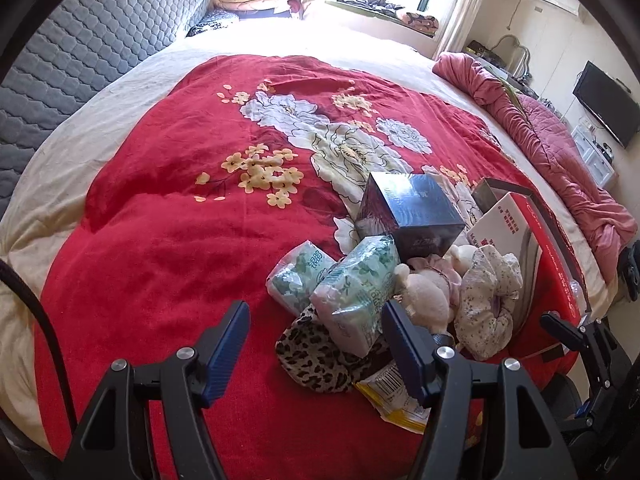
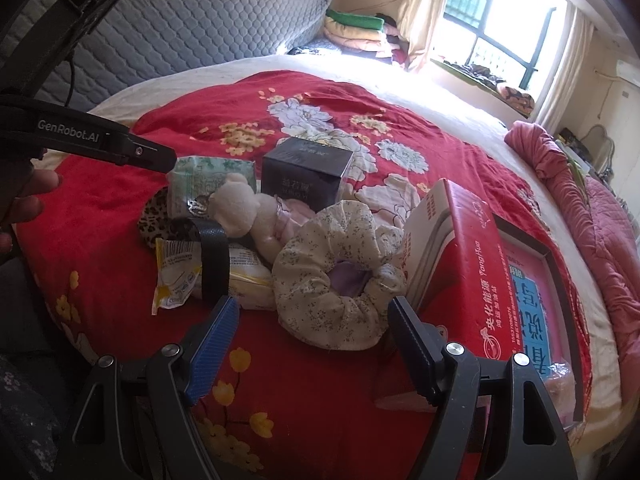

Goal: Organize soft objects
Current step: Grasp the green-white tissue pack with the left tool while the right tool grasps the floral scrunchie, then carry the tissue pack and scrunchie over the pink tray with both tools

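Observation:
A pile lies on the red floral blanket (image 1: 160, 240). It holds a cream plush toy (image 1: 426, 294) (image 2: 248, 210), a floral fabric ring (image 1: 486, 304) (image 2: 340, 272), a leopard-print cloth (image 1: 316, 354) (image 2: 154, 216), two green tissue packs (image 1: 354, 298) (image 2: 200, 180) and a yellow-white packet (image 1: 394, 394) (image 2: 180, 276). My left gripper (image 1: 316, 350) is open over the leopard cloth and a tissue pack. My right gripper (image 2: 314, 344) is open just in front of the floral ring, empty.
A dark box (image 1: 412, 210) (image 2: 306, 170) stands behind the pile. An open red carton (image 2: 500, 280) (image 1: 532, 240) sits at the right. A pink quilt (image 1: 560, 152) lies along the bed's right edge. A grey padded headboard (image 1: 100, 40) is at the left.

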Action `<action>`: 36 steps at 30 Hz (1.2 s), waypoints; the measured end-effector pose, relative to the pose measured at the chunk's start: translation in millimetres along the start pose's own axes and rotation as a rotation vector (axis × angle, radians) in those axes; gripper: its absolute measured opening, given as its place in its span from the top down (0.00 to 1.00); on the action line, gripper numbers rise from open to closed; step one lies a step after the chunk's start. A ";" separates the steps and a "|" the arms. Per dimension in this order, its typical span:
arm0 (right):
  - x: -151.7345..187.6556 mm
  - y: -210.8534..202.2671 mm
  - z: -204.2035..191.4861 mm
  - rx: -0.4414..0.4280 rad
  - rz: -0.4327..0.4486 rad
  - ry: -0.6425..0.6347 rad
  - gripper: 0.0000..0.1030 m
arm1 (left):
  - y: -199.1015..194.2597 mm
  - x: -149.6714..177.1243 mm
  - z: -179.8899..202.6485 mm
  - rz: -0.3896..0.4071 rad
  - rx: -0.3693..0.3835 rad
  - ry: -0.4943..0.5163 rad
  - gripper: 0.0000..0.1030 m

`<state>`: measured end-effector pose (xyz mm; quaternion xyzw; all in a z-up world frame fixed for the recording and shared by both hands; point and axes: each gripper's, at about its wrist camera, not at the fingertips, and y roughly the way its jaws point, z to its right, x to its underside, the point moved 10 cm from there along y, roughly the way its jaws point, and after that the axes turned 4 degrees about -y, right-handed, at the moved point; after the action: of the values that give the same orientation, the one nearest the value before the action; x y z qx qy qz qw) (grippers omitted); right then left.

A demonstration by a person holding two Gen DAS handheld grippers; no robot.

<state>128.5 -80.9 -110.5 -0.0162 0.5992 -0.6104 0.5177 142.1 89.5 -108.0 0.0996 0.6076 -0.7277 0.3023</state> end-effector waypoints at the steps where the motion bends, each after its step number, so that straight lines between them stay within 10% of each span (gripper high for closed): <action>1: -0.1 1.5 0.3 0.001 0.000 0.000 0.24 | 3.2 -0.9 0.7 -0.006 0.015 0.001 0.35; 8: -3.0 13.6 2.6 0.011 -0.012 -0.002 0.24 | 18.8 -11.0 8.0 -0.006 0.088 0.023 0.35; 19: -1.4 41.4 -2.3 0.098 -0.057 -0.110 0.24 | 28.5 -0.4 23.0 -0.014 0.086 0.112 0.63; 29: -5.0 42.9 6.1 0.052 -0.032 -0.070 0.80 | 22.1 0.9 25.9 0.003 0.103 0.110 0.77; 36: -15.7 13.4 19.3 -0.076 0.088 0.083 0.86 | -1.0 -11.4 10.0 0.072 0.165 -0.002 0.78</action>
<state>156.3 -81.1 -105.7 0.0158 0.6429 -0.5642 0.5178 152.8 83.8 -98.9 0.1452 0.5414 -0.7640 0.3194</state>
